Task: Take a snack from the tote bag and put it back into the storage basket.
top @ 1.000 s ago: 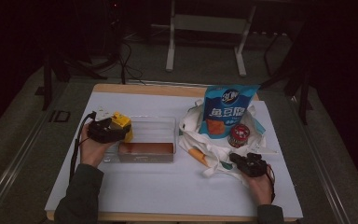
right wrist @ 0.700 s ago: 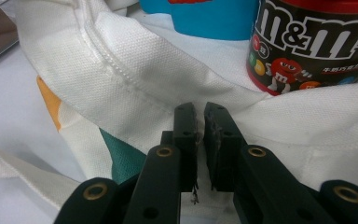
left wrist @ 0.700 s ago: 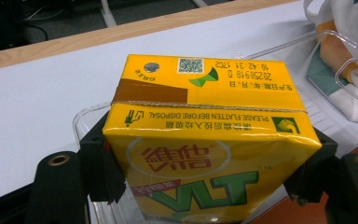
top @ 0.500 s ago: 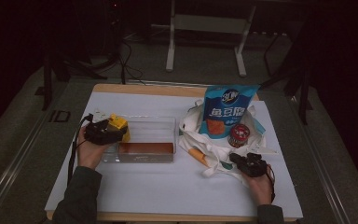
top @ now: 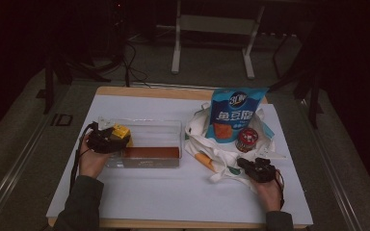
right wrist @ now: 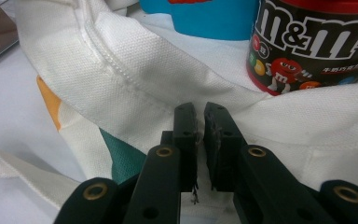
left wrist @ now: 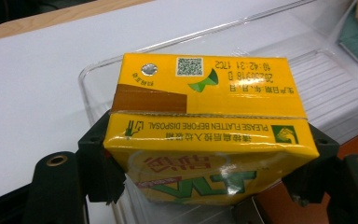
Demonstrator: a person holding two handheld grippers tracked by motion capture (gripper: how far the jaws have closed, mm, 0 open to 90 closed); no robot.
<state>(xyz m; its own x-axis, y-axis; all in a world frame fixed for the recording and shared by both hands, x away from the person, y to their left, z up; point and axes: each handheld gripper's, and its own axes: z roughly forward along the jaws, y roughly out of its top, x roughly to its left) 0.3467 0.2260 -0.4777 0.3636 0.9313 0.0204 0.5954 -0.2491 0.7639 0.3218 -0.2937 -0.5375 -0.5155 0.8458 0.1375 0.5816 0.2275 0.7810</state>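
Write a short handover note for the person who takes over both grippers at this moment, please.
Left gripper: shut on the yellow cardboard drink carton, holding it over the left end of the clear plastic bin.
Right gripper: shut on the edge of the white fabric tote bag, pinning it to the table.
Things: a brown flat box already lies in the bin. The blue snack bag and the dark round M&M's can rest on the tote bag.
Done: carton lifted to the bin.
Left: probably release the carton in the bin, then move the snack bag and can.
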